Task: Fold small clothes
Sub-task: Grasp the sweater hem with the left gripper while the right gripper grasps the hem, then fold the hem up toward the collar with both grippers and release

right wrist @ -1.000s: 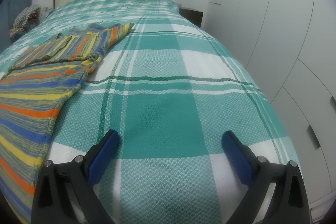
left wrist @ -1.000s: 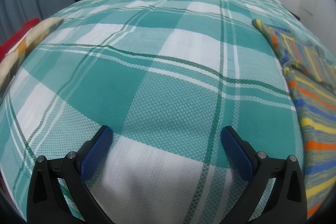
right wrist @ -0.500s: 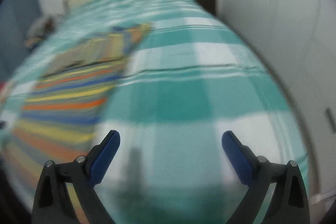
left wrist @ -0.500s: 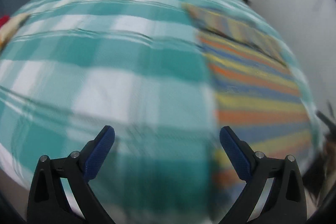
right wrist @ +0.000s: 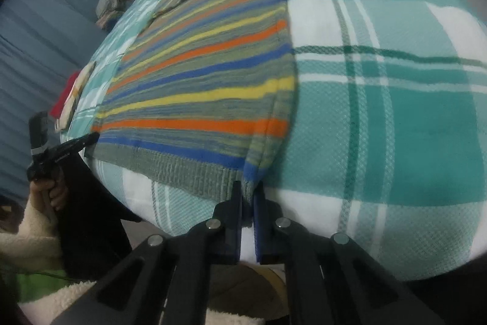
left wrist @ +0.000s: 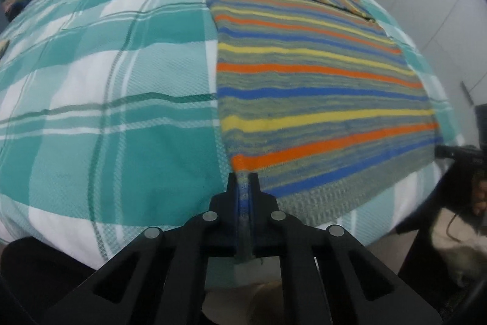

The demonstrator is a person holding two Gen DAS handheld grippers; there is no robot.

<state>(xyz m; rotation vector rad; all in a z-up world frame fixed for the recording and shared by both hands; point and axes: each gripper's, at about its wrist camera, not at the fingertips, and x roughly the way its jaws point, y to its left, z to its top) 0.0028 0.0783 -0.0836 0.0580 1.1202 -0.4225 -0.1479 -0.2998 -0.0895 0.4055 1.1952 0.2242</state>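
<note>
Two grippers were both clamped on the striped sweater [left wrist: 304, 75], one at each corner of its near hem. No brand or label was readable; small white lettering showed on the L tool's body in the R wrist view, too blurred to read.

L gripper [left wrist: 243, 188]: jaws nearly closed w/ a fold of the hem's left corner pinched between the blue pads. R gripper [right wrist: 248, 194]: jaws also nearly closed, biting the hem's right corner, fabric bunched up just in front of the tips. R wrist view also caught the L gripper at frame left, gripped by the left hand [right wrist: 50, 191].

Sweater lay flat on the teal plaid bedspread [left wrist: 106, 81], at the bed's near end, sleeves folded across its far end.
</note>
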